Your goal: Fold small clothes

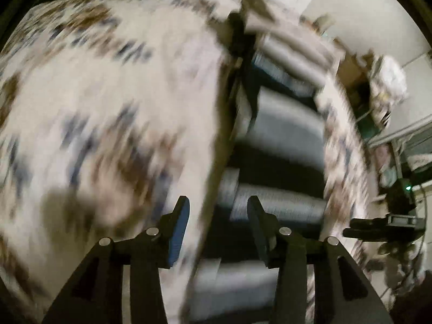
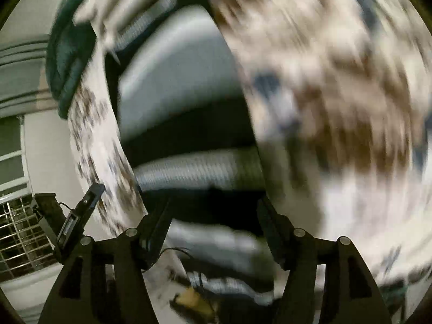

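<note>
A small grey-and-black striped garment (image 1: 280, 140) lies on a floral-print bed sheet (image 1: 94, 94), blurred by motion. My left gripper (image 1: 217, 205) is open and empty, its jaws spread just above the garment's left edge. In the right wrist view the same striped garment (image 2: 183, 102) fills the middle, on the floral sheet (image 2: 337, 94). My right gripper (image 2: 213, 208) is open and empty, jaws spread over the garment's near end. The other gripper (image 2: 78, 216) shows at lower left of the right wrist view, and at the right edge of the left wrist view (image 1: 386, 226).
A dark green cloth (image 2: 70, 62) lies at the far edge of the bed. A white wall and shelving with clutter (image 1: 388, 86) stand beyond the bed. A metal grille (image 2: 19, 243) is at the lower left.
</note>
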